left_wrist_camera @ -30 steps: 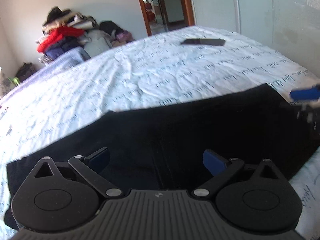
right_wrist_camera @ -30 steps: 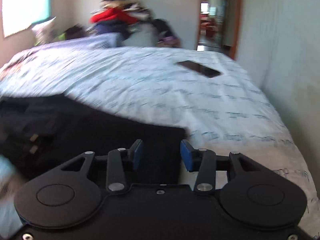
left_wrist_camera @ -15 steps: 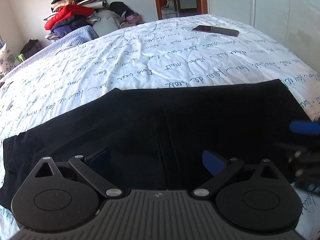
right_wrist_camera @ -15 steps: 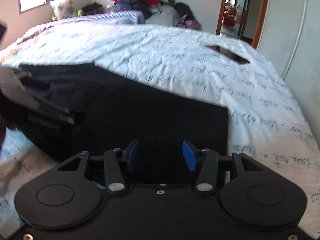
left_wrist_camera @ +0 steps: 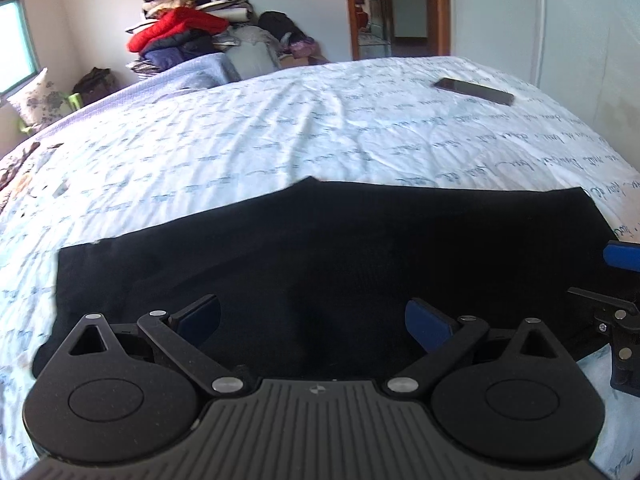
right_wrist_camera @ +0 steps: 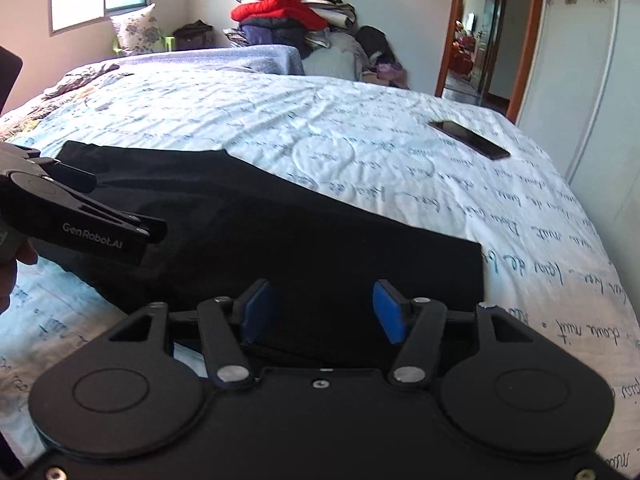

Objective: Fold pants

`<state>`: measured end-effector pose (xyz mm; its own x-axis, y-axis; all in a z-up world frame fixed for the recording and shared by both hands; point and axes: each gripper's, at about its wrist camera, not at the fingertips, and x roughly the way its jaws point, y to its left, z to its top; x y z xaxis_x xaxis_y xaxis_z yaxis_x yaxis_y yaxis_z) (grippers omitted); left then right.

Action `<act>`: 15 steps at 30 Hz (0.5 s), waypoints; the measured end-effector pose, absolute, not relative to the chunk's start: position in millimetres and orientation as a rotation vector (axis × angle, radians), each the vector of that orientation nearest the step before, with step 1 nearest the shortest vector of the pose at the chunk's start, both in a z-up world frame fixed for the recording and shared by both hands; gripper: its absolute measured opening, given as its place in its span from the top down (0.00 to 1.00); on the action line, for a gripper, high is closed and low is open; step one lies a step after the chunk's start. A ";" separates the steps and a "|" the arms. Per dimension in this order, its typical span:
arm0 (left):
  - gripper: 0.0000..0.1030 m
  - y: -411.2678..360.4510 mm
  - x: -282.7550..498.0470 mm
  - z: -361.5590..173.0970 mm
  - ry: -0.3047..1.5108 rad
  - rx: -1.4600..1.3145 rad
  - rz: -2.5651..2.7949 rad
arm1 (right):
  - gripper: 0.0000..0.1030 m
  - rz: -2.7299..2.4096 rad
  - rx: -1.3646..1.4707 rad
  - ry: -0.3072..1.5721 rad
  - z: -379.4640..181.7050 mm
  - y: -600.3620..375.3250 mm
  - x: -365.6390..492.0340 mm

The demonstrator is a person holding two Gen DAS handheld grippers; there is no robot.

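Note:
Black pants (left_wrist_camera: pixel 340 248) lie flat across the near part of a bed, also seen in the right wrist view (right_wrist_camera: pixel 280 232). My left gripper (left_wrist_camera: pixel 312 320) is open and empty, just above the pants' near edge. My right gripper (right_wrist_camera: pixel 320 308) is open and empty over the pants' right end. The right gripper's blue fingertip (left_wrist_camera: pixel 624 256) shows at the right edge of the left wrist view. The left gripper's body (right_wrist_camera: pixel 72 216) shows at the left of the right wrist view.
The bed has a white sheet with blue script (left_wrist_camera: pixel 280 148). A black phone (left_wrist_camera: pixel 474 91) lies on the sheet far right, also in the right wrist view (right_wrist_camera: pixel 468 139). A clothes pile (left_wrist_camera: pixel 188 36) stands beyond the bed. A doorway (left_wrist_camera: pixel 392 8) is behind.
Both grippers pulled back and rose a little; the right gripper's fingers opened wider. The pants lie flat as before.

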<state>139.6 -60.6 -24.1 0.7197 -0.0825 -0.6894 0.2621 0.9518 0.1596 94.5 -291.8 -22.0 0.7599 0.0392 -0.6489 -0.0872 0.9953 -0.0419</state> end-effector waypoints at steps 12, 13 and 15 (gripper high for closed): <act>0.02 126.2 84.7 96.1 0.498 0.166 0.315 | 0.59 0.225 -0.145 0.696 -30.1 -241.8 106.4; 0.02 128.9 82.1 101.6 0.489 0.202 0.341 | 0.59 0.230 -0.156 0.695 -30.6 -239.7 111.3; 0.01 123.7 81.7 103.7 0.485 0.252 0.336 | 0.59 0.236 -0.178 0.687 -31.0 -237.4 126.1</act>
